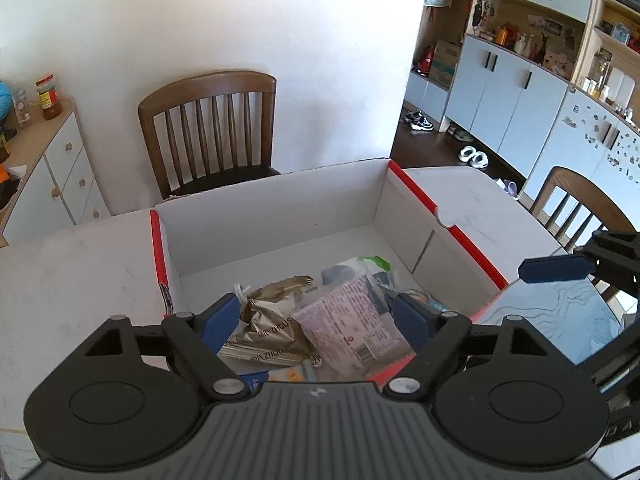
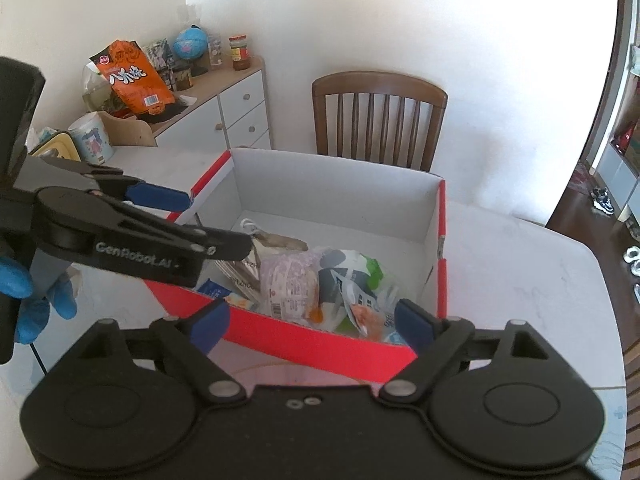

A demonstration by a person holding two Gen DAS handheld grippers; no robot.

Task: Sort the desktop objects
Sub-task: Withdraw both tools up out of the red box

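Packets (image 1: 352,328): we see their near ends hidden behind the left gripper's body.
Box (image 2: 320,340): near corner covered likewise.
Gloved hand (image 2: 24,300): cut off at the frame edge.

Background stuff, not task-related

Wooden chair (image 1: 212,132) center-left by wall; white drawer cabinet (image 2: 240,116) upper left w/ orange snack bag (image 2: 134,80), globe (image 2: 190,44), sauce jar (image 2: 240,53); shoes (image 1: 474,156) right.

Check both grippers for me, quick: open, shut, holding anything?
Left gripper: open, holding nothing, above the packets in the red box.
Right gripper: open, holding nothing.
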